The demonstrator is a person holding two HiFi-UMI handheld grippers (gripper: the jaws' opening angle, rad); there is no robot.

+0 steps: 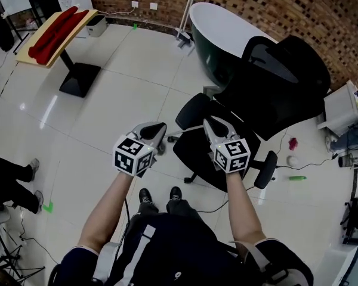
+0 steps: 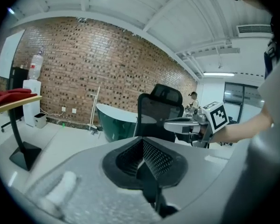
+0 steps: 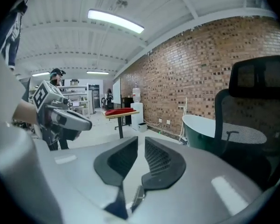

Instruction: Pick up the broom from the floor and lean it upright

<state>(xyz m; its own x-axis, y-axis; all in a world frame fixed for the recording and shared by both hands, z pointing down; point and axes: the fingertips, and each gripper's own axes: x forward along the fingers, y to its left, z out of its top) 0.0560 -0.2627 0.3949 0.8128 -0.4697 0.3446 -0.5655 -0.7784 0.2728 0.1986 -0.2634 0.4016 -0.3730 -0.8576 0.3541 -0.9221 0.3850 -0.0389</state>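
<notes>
On the shiny white tile floor [image 1: 125, 82] we stand in our black shoes [image 1: 144, 194] and hold a pair of tongs in each hand. Both pairs are up in front of us, side by side but apart, above the seat of a big black office chair with a mesh back [image 1: 250, 100].

The left tongs [image 1: 160, 128] are clenched. In the left gripper view their two dark ribbed pads [image 2: 156, 157] meet at the tip, and nothing is caught in them.

The right tongs [image 1: 213, 124] are almost together. In the right gripper view a thin strip of floor shows between the two dark pads [image 3: 161, 160], so they are just a bit apart. They hold nothing.

Past the chair sits a long bathtub, white inside and dark green outside [image 1: 218, 31]. It is close to a wall of red and brown bricks [image 1: 268, 5].

A thin white pole [image 1: 188, 8] stands tilted just beside the tub, its foot on the floor and its top up by the bricks. It may be the broom, but we cannot tell for sure. It is well apart from both pairs of tongs.

Far off to the left stands a small table with a slanted wooden top and one black leg [image 1: 77, 76]. A red cloth [image 1: 53, 31] lies on the top.
</notes>
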